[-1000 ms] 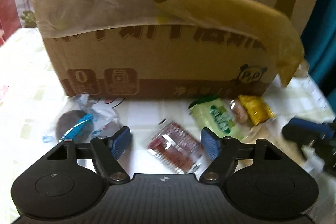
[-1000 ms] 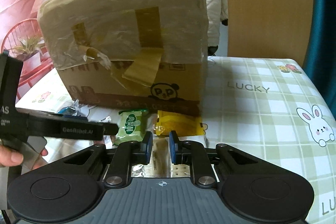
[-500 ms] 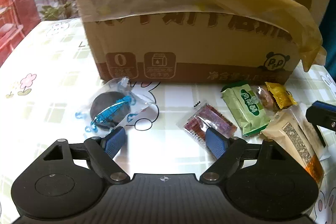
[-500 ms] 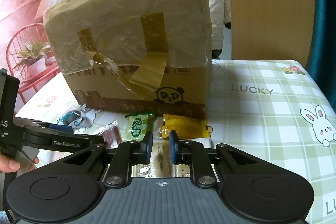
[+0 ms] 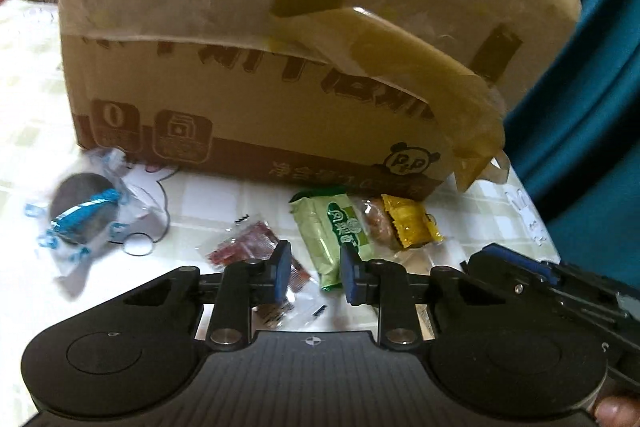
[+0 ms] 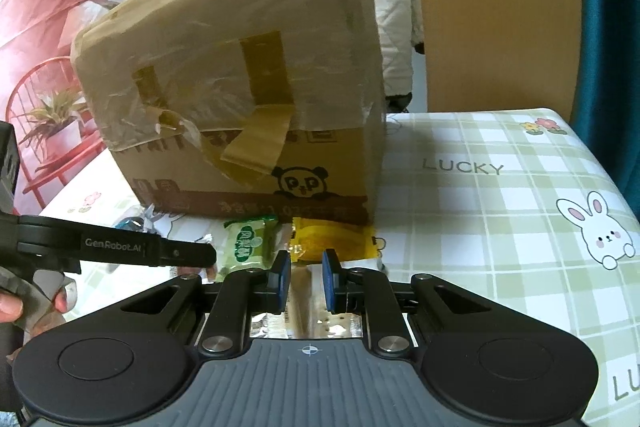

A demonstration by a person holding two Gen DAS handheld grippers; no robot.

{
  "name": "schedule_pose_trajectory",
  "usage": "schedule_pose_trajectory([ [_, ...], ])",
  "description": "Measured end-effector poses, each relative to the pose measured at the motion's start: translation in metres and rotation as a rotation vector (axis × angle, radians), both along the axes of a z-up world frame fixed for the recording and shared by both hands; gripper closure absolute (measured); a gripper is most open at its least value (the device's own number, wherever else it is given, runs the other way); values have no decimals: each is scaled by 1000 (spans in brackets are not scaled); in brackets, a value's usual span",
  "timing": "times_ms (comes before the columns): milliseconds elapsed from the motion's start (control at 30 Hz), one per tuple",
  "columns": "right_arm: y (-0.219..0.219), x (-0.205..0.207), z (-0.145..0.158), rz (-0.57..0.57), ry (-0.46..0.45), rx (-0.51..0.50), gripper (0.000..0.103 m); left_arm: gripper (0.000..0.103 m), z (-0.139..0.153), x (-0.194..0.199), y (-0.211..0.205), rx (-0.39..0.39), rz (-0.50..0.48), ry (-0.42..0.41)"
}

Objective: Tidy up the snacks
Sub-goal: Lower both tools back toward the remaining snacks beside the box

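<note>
Several snack packets lie on the table before a taped cardboard box (image 5: 280, 67). In the left wrist view I see a dark round cake in clear wrap (image 5: 82, 213), a red packet (image 5: 252, 247), a green packet (image 5: 340, 235) and a yellow packet (image 5: 408, 225). My left gripper (image 5: 314, 275) hangs low over the gap between the red and green packets, jaws narrowed, holding nothing. My right gripper (image 6: 306, 281) has its jaws close together around a silvery packet (image 6: 304, 319) below them. The green packet (image 6: 250, 241) and yellow packet (image 6: 332, 239) lie just beyond it.
The table carries a green checked cloth (image 6: 500, 227) with rabbit prints and open cloth to the right of the box. The right gripper's body (image 5: 540, 283) sits at the lower right of the left wrist view. A wooden panel (image 6: 492, 7) and a red chair (image 6: 44, 95) stand behind.
My left gripper has moved right and closer to the box, from near the round cake to the red and green packets, and its jaws have narrowed. The right gripper has barely moved.
</note>
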State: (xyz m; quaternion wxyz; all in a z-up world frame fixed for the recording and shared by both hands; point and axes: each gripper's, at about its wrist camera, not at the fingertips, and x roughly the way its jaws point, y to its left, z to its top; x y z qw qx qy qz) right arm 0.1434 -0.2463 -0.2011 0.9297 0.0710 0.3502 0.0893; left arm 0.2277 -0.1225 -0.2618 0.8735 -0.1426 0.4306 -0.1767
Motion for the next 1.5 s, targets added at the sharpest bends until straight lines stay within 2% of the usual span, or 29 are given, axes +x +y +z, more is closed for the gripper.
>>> schedule_pose_trajectory([
  [100, 0, -1, 0, 3, -2, -1, 87, 75, -3, 6, -2, -43, -26, 6],
  [233, 1, -1, 0, 0, 2, -3, 87, 75, -10, 12, -7, -32, -20, 38],
  [467, 0, -1, 1, -3, -3, -6, 87, 75, -10, 7, -4, -6, -34, 39],
  [733, 5, -2, 3, 10, -10, -7, 87, 75, -10, -9, 21, 5, -59, 37],
  [933, 9, -3, 5, 13, -15, -3, 87, 74, -12, -15, 51, -29, -69, 68],
  [1000, 11, -3, 5, 18, -15, -1, 87, 67, -5, -20, 55, 0, -53, 49],
  [1067, 15, -4, 5, 25, -18, 2, 87, 50, 6, -30, 60, 14, -28, 14],
  [1133, 19, -5, 4, 34, -17, 4, 87, 45, 16, -41, 66, 13, 18, -1],
  [1200, 22, -5, 3, 41, -14, 5, 87, 45, 20, -49, 68, 25, 61, -6],
  [1300, 25, -6, 3, 48, -14, 7, 87, 45, 19, -59, 75, 105, 159, 34],
  [1433, 26, -7, 1, 51, -10, 6, 87, 43, 6, -55, 70, 153, 188, 80],
  [1500, 26, -8, 0, 51, -9, 5, 87, 37, 2, -50, 64, 159, 202, 79],
])
